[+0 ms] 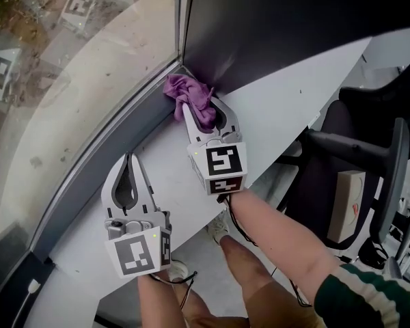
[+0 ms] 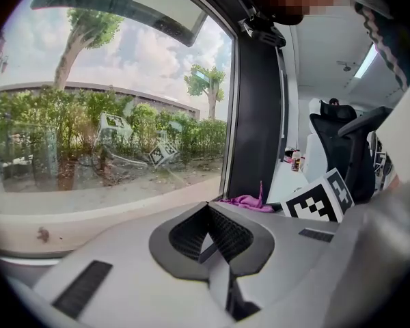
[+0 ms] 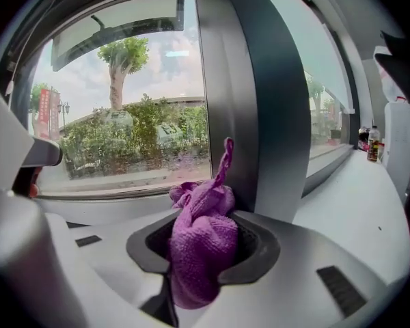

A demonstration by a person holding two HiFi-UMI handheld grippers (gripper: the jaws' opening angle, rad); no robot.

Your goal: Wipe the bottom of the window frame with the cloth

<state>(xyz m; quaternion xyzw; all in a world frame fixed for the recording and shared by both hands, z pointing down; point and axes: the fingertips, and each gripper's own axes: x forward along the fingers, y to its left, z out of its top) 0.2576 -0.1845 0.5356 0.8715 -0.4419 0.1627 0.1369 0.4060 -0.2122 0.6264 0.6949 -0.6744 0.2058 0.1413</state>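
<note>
One purple cloth [image 1: 186, 89] pinched between right gripper [image 1: 203, 118] jaws, left gripper [image 1: 129, 162] jaws together, empty

The head view looks steeply down from above the near edge of the desk [image 1: 273, 115], taking in the left tongs [image 1: 130, 159] and the right tongs [image 1: 199, 111]. Each gripper view sits low, close behind its own tongs, facing far toward the window post [image 3: 260, 101]. All three views share the cloth [image 1: 188, 91] and that post. The left gripper view also catches the right tongs at its right.
</note>
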